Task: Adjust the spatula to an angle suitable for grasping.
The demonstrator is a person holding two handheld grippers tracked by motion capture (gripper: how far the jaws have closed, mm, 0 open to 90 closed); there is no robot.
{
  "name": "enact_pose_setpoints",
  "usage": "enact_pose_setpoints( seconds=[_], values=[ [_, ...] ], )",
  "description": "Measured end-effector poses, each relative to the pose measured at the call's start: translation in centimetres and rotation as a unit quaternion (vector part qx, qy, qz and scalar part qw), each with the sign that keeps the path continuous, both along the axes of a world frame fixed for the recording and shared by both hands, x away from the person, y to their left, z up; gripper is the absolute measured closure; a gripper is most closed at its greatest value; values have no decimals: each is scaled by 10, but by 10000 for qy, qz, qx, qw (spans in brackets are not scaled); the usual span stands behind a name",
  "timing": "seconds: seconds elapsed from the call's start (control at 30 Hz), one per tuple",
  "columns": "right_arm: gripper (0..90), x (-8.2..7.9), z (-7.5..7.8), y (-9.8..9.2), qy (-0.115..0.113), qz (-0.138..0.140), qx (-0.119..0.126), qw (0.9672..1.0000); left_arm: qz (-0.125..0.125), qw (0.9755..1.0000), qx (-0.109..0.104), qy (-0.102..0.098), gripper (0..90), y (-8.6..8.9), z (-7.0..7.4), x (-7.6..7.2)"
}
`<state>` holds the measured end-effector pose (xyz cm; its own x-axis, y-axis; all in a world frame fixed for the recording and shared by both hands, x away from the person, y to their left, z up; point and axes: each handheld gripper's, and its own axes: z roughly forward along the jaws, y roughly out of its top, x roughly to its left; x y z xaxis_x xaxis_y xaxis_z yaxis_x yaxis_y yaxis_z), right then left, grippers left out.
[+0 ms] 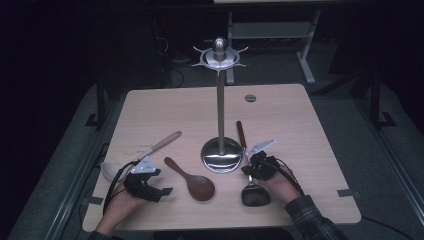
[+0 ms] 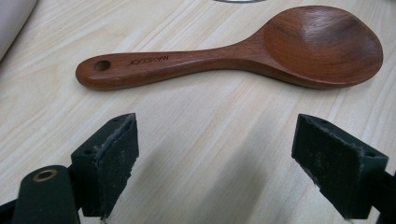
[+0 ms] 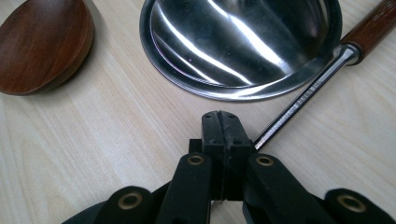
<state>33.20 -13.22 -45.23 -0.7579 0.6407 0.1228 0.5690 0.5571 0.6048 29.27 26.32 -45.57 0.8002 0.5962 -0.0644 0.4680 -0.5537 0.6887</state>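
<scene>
Near edge of the surface (image 1: pixel 150 107): both of the person's hands, one gripper in each. Left gripper (image 1: pixel 161 191) rests at the front left corner region, jaws spread wide with bare wood between them; nothing held. In the left gripper view the dark wooden spoon (image 2: pixel 243 49) lies just beyond the open jaws, apart from them, bowl to that view's right, handle with a hanging hole to its left, flat on the surface.

Right gripper (image 1: pixel 248 171) sits front right of centre, jaws pressed together, pad against pad. In the right gripper view the metal shaft of the steel utensil (image 3: pixel 299 105) runs out from beside the closed jaw tips, up to a brown wooden handle at upper right. Whether the shaft is pinched between the pads or only lies against them, I cannot tell. In the high view the utensil's dark head lies near the front edge, below the right gripper.

Utensil stand (image 1: pixel 220 115): round polished base at centre of surface, upright pole, hook crown on top, no utensil hanging. The steel shaft passes just beside the base rim.

White ladle (image 1: pixel 145 155) with pale wooden handle lies at left, behind the left gripper.
</scene>
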Motion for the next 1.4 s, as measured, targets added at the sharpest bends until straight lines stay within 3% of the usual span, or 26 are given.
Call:
enact_pose_setpoints(
  seconds=[0.33,0.77,1.4],
  values=[
    [900,1,1,-11,24,-193,-53,9998,-17,10000,-19,1,143,0,0,0],
    [900,3,-1,-50,2,-530,-181,9984,-12,10000,-22,30,143,0,0,1],
    [900,12,-2,-100,54,-1174,-204,9929,-40,10000,-47,20,143,-1,-1,1]
  ],
)
